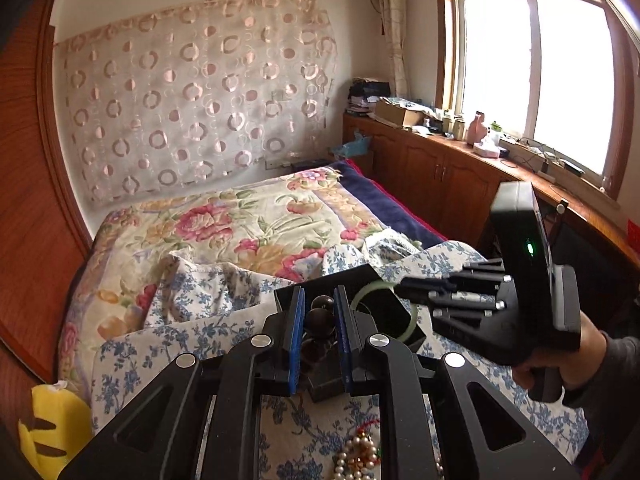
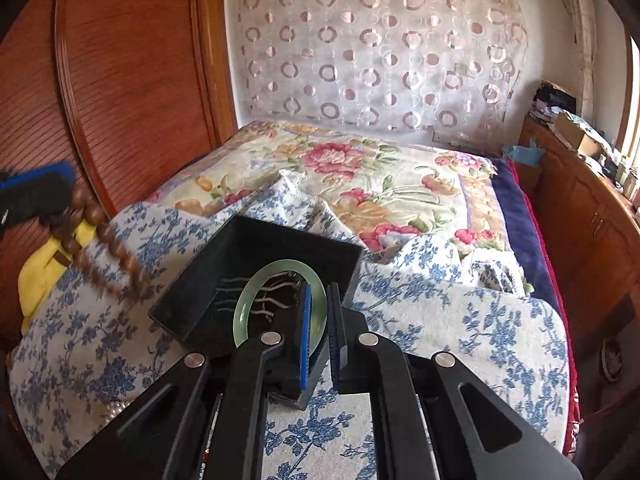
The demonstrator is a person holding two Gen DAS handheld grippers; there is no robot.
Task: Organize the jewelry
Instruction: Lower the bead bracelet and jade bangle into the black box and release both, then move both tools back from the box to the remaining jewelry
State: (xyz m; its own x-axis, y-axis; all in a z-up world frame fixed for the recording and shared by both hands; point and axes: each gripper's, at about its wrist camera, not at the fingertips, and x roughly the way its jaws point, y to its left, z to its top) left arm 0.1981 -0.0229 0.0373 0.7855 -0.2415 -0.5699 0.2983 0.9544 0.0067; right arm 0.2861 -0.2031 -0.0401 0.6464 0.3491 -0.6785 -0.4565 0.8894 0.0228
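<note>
The left gripper (image 1: 319, 312) was seen pinched on a string of brown wooden beads (image 1: 320, 318), lifted above the blue-flowered cloth (image 1: 180, 344); the right gripper (image 2: 320, 320) was clamped on a pale green bangle (image 2: 248, 300), held over the black box (image 2: 256, 248); a pearl necklace (image 1: 356, 460) lay on the cloth below.

Bed (image 2: 532, 328) under blue-flowered cloth (image 2: 460, 320), black tray (image 2: 192, 300), pearls (image 1: 356, 460) on it

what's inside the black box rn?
Black box holds thin pale chains. The green bangle, pinched in the right tongs, hangs over them. The bangle and tongs hide the near corner.
</note>
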